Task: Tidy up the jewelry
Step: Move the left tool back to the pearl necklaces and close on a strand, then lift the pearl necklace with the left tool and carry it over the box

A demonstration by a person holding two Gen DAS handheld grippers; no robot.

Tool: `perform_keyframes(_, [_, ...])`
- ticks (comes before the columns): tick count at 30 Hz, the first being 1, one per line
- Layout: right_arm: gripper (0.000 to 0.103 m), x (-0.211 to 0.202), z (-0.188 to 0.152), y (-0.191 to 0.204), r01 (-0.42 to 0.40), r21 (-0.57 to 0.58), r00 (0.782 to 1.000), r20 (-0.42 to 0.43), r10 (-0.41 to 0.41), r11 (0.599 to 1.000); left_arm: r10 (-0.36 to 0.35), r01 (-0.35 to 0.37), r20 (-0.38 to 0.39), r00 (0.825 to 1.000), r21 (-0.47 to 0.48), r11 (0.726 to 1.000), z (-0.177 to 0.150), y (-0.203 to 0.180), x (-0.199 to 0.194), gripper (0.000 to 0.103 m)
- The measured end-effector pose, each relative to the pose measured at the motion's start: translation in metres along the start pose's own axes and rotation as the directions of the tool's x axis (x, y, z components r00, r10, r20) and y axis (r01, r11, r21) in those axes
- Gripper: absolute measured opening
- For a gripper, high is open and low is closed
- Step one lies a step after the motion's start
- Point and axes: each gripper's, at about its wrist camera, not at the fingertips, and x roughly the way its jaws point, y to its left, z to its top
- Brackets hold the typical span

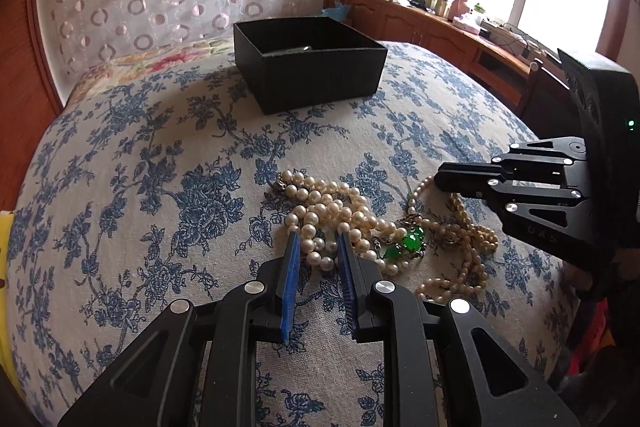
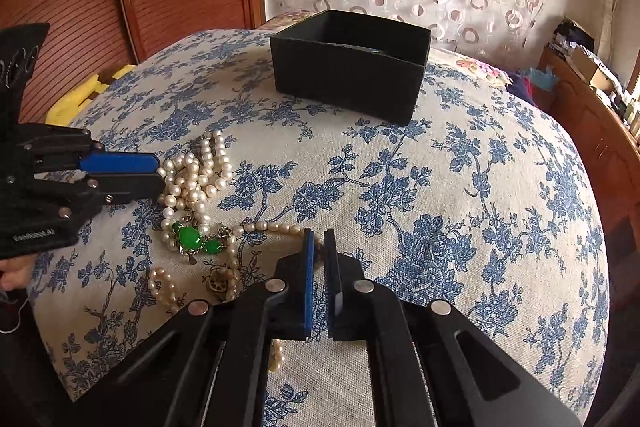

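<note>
A heap of pearl necklaces (image 1: 332,215) lies on the blue-flowered cloth, with a green-stone bracelet (image 1: 408,243) tangled in it. My left gripper (image 1: 319,241) is part open, its blue pads either side of a clump of white pearls (image 2: 192,179). My right gripper (image 2: 319,239) is nearly shut around a thin cream bead strand (image 2: 280,227); it also shows in the left wrist view (image 1: 444,179). The green bracelet (image 2: 192,239) lies between both grippers. An open black box (image 1: 308,63) stands beyond, something shiny inside.
The cloth-covered surface (image 2: 460,207) curves away on all sides. The black box also shows in the right wrist view (image 2: 348,67). A yellow foam piece (image 2: 76,99) lies at the left edge. A wooden cabinet (image 1: 440,27) with clutter runs under the window.
</note>
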Motion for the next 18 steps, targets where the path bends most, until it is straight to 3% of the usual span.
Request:
perform_keyframes(6, [0.006, -0.001, 0.000, 0.001, 0.000, 0.000, 1.000, 0.002, 0.000, 1.000, -0.001, 0.001, 0.000, 1.000, -0.023, 1.000, 0.002, 0.002, 0.002, 0.018])
perform_keyframes(8, [0.006, -0.002, -0.001, 0.001, 0.001, 0.000, 1.000, 0.002, -0.001, 1.000, 0.000, 0.000, -0.002, 1.000, -0.032, 0.999, 0.001, 0.004, 0.002, 0.006])
perform_keyframes(18, [0.006, -0.001, 0.000, 0.003, 0.002, -0.001, 1.000, 0.002, -0.002, 1.000, 0.009, -0.008, 0.093, 0.996, -0.016, 1.000, 0.010, 0.001, -0.032, 0.006])
